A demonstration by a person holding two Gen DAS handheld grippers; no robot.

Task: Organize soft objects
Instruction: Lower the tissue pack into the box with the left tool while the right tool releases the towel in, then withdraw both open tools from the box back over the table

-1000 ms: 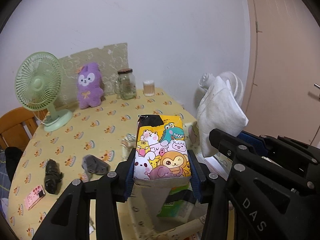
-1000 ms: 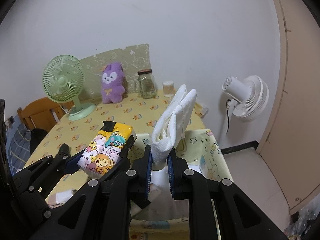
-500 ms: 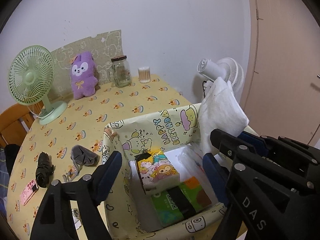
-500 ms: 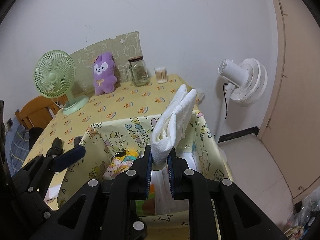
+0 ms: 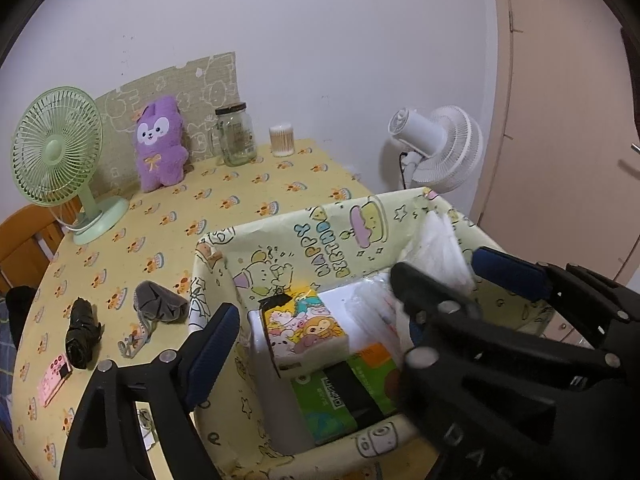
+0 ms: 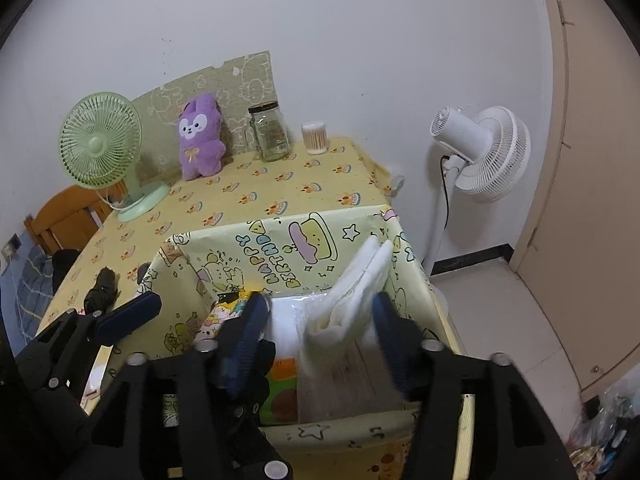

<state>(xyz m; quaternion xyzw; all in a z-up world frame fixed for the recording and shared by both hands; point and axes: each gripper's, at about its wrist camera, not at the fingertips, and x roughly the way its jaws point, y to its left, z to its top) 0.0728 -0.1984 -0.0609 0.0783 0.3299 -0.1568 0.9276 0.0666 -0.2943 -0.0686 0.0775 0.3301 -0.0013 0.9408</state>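
Observation:
A yellow "Happy Birthday" fabric box (image 5: 320,216) (image 6: 280,224) stands at the table's near edge. Inside it a cartoon-print tissue pack (image 5: 304,328) (image 6: 216,320) lies on a green pack (image 5: 328,400). My left gripper (image 5: 320,320) hangs over the box, its jaws opening wide and its pads clear of the cartoon pack. The right finger is hidden behind the other gripper. My right gripper (image 6: 320,316) is over the box's right side, its jaws opening. A white folded soft pack (image 6: 352,292) (image 5: 440,248) stands between them inside the box, no longer squeezed.
On the table are a purple plush (image 5: 160,144), a green desk fan (image 5: 56,148), a glass jar (image 5: 236,136), a swab tub (image 5: 282,140), a grey cloth (image 5: 156,304), a black folded umbrella (image 5: 80,332) and a pink item (image 5: 52,376). A white floor fan (image 6: 480,152) stands to the right.
The left gripper let go of the cartoon pack, which dropped into the box. The right gripper sank with the white pack, then its jaws spread off it.

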